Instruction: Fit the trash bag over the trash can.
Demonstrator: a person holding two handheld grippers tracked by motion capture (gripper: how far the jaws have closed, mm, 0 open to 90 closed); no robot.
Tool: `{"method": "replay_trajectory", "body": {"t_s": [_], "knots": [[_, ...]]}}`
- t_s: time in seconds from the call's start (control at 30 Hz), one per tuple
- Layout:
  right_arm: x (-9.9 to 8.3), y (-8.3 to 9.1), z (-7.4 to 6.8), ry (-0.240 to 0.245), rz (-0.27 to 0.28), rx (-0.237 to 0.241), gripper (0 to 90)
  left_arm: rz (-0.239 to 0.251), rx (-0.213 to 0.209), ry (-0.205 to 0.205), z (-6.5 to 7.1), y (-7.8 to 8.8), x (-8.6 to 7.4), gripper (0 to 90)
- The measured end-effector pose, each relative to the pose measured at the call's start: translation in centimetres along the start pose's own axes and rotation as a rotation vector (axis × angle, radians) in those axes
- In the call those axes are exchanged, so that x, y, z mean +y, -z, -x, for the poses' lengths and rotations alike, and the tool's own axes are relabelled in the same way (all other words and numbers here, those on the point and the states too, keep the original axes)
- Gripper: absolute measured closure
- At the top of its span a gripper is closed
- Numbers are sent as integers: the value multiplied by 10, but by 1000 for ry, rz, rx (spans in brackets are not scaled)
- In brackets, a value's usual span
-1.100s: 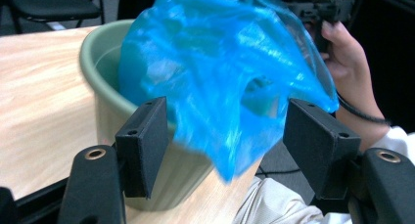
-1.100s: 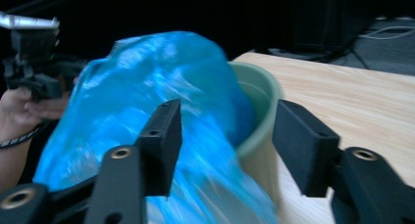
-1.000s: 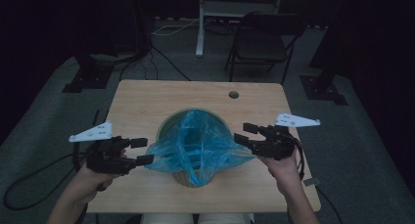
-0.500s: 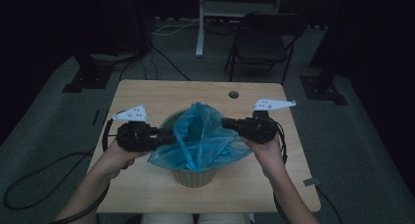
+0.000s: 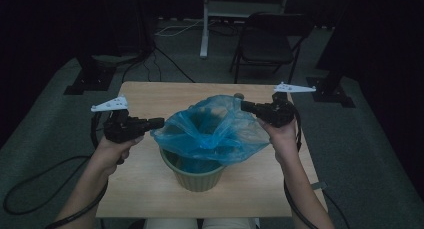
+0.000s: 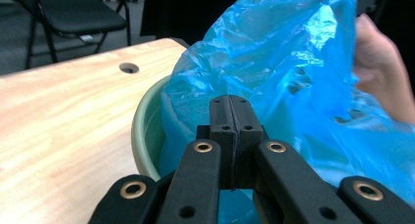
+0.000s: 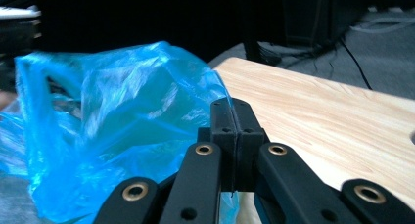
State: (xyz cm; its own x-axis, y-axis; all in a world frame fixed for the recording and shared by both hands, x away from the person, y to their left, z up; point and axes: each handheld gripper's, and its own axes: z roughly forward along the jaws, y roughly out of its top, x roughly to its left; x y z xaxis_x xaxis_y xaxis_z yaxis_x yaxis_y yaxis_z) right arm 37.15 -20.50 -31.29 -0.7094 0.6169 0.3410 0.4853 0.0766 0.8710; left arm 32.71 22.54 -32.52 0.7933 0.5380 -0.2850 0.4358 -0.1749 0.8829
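Bag job, left to right. Left gripper [image 5: 159, 122] sits left of the green pot [image 5: 197, 174], jaws pointing right, tips at the left edge of the blue plastic bag [image 5: 212, 131]. Its jaws have just been closing; in the left gripper view the pads [image 6: 230, 117] meet flat with no gap, and the film lies right against and behind them, so it reads as pinched on the bag's left rim, though the film between the pads itself can't be seen. Pot stands at the middle of the wooden table [image 5: 150, 96], toward the near edge, bag tucked down inside it with the loose upper part billowing above the rim and spread out to both sides. Right gripper [image 5: 244, 106] is at the far right of the bag, jaws pointing left, tips on the bag's far-right rim, higher than the left one. In the right gripper view its jaws are fully together too, blue film bunched directly left of and under the pads [image 7: 230, 119]. Cable hole [image 6: 128, 67] in the tabletop lies beyond the pot.
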Motion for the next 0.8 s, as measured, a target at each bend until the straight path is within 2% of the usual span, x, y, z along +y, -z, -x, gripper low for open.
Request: {"method": "replay_trajectory", "body": {"t_s": [0.03, 0.1, 0.13, 0.17, 0.2, 0.23, 0.27, 0.33, 0.37, 0.43, 0.47, 0.53, 0.6, 0.67, 0.73, 0.77, 0.8], "knots": [[0, 0, 0, 0, 0, 0, 899, 3, -4, 18, -3, 0, -2, 900], [0, -6, 8, -38, -10, 21, 899, -5, 17, 13, -6, -1, -4, 900], [0, -9, 9, -32, -12, 4, 899, -6, 21, 16, -7, -2, -5, 900], [0, -12, 9, -20, -23, -18, 899, -24, 48, 5, -10, -3, -6, 900], [0, -19, 13, -24, -34, -49, 900, -28, 59, 19, -14, -4, -7, 900], [0, -19, 13, -24, -34, -49, 900, -26, 62, 48, -21, -4, -10, 900], [0, -26, 24, -57, -51, -52, 900, -30, 79, 67, -27, -4, -13, 900], [-2, -31, 34, -78, -67, -90, 900, -34, 121, 95, -37, -2, -20, 900], [-4, -32, 38, -88, -66, -104, 900, -35, 119, 110, -40, -1, -24, 900], [-6, -33, 43, -100, -69, -104, 900, -52, 181, 107, -45, 1, -31, 900], [-8, -34, 46, -110, -71, -114, 900, -49, 162, 123, -50, 2, -36, 900], [-13, -34, 54, -142, -68, -101, 900, -47, 167, 143, -54, 5, -40, 900], [-16, -34, 55, -149, -78, -85, 898, -34, 115, 147, -55, 6, -42, 900], [-16, -33, 52, -146, -74, -76, 888, -33, 94, 124, -52, 6, -40, 900], [-10, -31, 42, -119, -62, -66, 781, -20, 88, 102, -48, 7, -36, 772], [-10, -31, 42, -119, -62, -66, 781, -16, 79, 79, -45, 7, -33, 772], [-6, -30, 37, -107, -56, -55, 662, -10, 79, 53, -42, 7, -31, 597]]}}
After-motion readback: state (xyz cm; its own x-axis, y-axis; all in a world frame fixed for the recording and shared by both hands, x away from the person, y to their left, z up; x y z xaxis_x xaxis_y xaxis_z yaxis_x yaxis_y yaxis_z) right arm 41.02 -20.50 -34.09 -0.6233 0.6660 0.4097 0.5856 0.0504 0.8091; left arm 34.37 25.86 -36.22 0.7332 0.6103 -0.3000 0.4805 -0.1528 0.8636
